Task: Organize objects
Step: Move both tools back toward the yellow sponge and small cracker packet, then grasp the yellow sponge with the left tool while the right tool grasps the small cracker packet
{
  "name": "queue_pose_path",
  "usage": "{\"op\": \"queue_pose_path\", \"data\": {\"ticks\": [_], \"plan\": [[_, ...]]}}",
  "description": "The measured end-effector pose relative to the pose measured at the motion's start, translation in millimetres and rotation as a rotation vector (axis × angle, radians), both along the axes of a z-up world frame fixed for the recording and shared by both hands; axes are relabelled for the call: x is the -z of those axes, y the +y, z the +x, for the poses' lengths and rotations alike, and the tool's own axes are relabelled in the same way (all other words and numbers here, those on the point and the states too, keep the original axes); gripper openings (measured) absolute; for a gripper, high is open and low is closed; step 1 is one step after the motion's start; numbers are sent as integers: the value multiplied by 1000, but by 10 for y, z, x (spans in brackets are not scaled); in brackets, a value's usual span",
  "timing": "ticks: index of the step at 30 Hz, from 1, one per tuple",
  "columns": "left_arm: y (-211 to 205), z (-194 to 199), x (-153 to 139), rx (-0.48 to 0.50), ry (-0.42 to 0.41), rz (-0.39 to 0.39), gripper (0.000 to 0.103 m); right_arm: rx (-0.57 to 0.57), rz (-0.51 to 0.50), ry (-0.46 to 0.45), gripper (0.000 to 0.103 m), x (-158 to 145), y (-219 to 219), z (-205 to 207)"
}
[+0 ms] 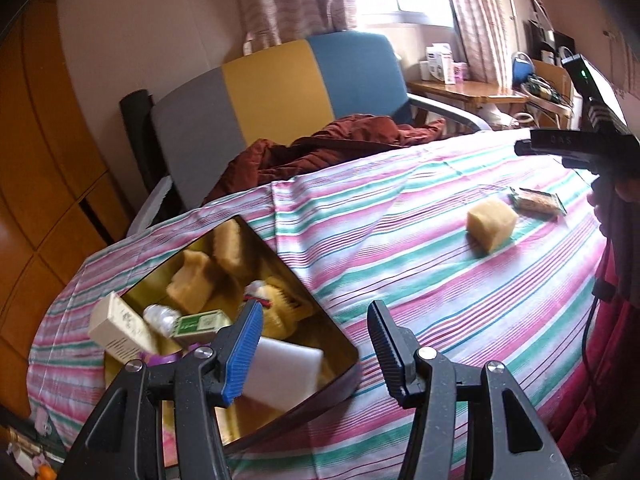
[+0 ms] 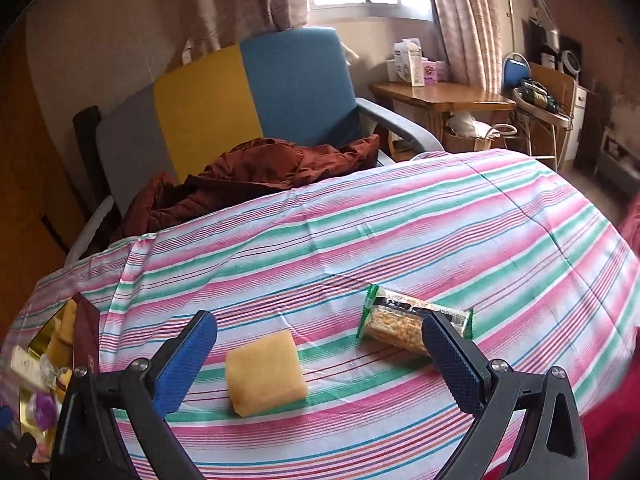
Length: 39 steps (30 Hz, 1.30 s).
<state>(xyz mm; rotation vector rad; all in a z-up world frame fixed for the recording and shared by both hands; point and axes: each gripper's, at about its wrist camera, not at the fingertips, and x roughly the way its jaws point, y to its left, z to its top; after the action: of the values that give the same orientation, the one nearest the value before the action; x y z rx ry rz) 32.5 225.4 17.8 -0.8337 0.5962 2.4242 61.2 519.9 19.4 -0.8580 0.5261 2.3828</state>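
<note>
Item: yellow sponge block [image 2: 266, 372], loose on the striped tablecloth [image 2: 400, 220], lying ahead of and between the spread fingers of the right gripper [image 2: 320, 360], nearer the left finger and touching neither pad. Companion item: snack bar in green-ended wrapper [image 2: 416, 322], just beyond the right finger, its near end partly hidden by that pad. Destination: open gold-lined tin [image 1: 340, 334], seen past the left finger of the left gripper [image 1: 316, 344], whose fingers stand parted with nothing between them; the tin already holds sponge pieces, a white foam block [image 1: 286, 376], a small green box [image 1: 200, 324], a cream carton [image 1: 120, 330] and what may be a yellow plush toy, blurred. Step judged in hand: pick-up of the sponge block by the right gripper. Handling note: centre the block between both pads before closing, since it sits off toward the left finger; keep the right finger clear of the snack bar so the wrapper is not dragged. Close gently, as the sponge should compress and may spring out of a corner grip. Grip across its flat sides, low but clear of the cloth, to avoid pinching a fold. Carry it to a free gap in the tin.
</note>
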Motion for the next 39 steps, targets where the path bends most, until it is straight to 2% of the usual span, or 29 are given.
{"op": "queue_pose_path", "data": {"ticks": [13, 18, 26, 32, 33, 36, 39], "plan": [[580, -28, 183, 107, -55, -41, 55, 61, -72, 47, 103, -17, 169, 128], [826, -153, 318, 135, -156, -19, 55, 104, -104, 78, 103, -27, 251, 216], [1356, -284, 410, 223, -277, 49, 55, 184, -223, 123, 103, 57, 480, 369], [1805, -453, 509, 228, -489, 145, 55, 214, -275, 137, 103, 105, 559, 417], [1879, -458, 513, 221, -495, 153, 59, 215, -279, 138, 103, 108, 567, 422], [2123, -526, 556, 189, -527, 165, 83, 213, -292, 139, 103, 122, 579, 420], [2331, -636, 653, 140, -570, 169, 84, 210, -294, 143, 103, 123, 589, 429]]}}
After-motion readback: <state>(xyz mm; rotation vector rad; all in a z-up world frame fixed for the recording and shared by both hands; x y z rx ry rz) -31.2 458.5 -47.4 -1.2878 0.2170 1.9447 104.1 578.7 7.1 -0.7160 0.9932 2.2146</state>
